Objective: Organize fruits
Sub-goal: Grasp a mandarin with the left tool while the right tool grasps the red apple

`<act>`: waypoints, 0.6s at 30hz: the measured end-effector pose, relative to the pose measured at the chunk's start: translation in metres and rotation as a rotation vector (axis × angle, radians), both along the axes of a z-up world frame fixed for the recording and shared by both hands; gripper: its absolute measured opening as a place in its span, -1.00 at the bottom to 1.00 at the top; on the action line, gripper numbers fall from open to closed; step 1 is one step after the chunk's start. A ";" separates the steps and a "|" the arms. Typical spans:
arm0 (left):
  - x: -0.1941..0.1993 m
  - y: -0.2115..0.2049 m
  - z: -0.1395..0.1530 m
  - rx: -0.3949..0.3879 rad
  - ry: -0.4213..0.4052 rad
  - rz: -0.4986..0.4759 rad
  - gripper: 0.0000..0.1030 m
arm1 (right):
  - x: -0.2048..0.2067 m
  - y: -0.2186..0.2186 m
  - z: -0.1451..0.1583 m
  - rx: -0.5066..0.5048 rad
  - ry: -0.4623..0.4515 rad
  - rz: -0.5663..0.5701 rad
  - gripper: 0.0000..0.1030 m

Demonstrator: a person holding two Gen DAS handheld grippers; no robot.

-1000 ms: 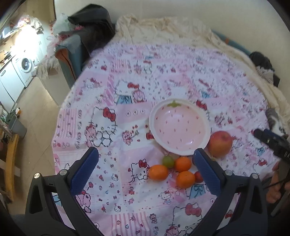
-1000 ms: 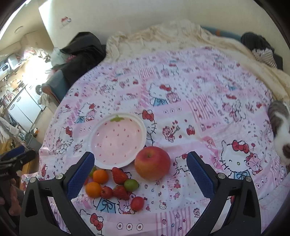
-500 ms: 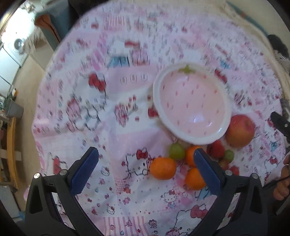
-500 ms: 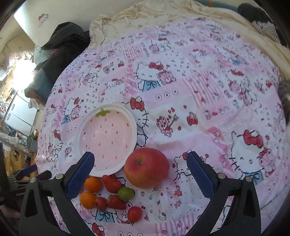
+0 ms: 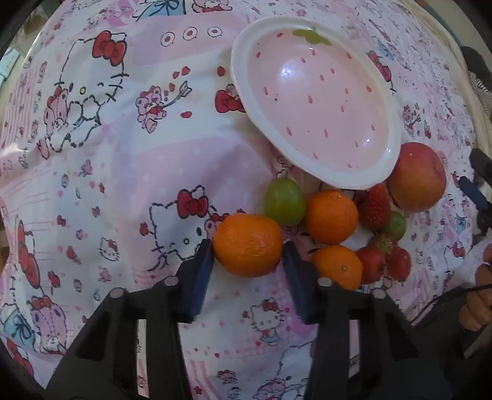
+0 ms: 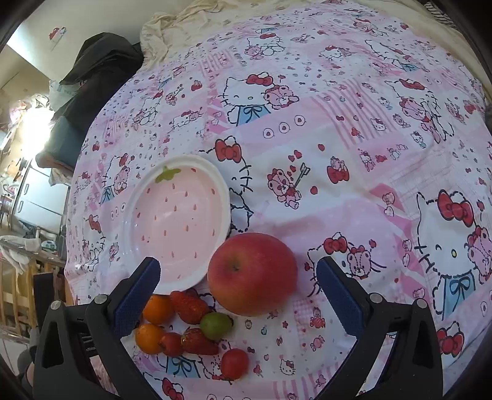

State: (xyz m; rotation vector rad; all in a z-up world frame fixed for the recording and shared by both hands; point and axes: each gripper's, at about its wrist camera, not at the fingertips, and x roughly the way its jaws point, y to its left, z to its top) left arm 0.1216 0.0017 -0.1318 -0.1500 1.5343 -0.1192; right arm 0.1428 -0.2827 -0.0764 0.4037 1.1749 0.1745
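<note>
This is a lived-in home, a small flat by the look of it; the fruit sits on a bench draped in a pink cartoon-cat tablecloth (image 6: 338,129), next to a pink strawberry-patterned plate (image 6: 135,221) of a domestic kind; a crumpled cream blanket (image 6: 196,18) lies along the far edge below a plain pale wall with a small sticker (image 6: 57,33); dark clothing (image 6: 101,67) is heaped over a seat beside the bench; at the left, in bright glare, stand white cabinets (image 6: 40,200) and household clutter, with wooden furniture (image 6: 12,292) below them
</note>
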 end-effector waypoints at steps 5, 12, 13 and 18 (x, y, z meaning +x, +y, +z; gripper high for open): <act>-0.005 0.001 0.022 -0.017 -0.043 0.011 -0.23 | 0.003 -0.005 -0.007 0.000 0.029 -0.012 1.00; -0.009 0.027 0.060 -0.031 -0.160 0.090 -0.23 | 0.002 0.003 -0.026 -0.106 0.100 0.034 1.00; -0.010 0.028 0.062 -0.026 -0.164 0.095 -0.23 | 0.002 0.006 -0.030 -0.110 0.109 0.052 1.00; -0.007 0.026 0.059 -0.018 -0.162 0.080 -0.23 | 0.008 0.029 -0.038 -0.179 0.112 0.148 1.00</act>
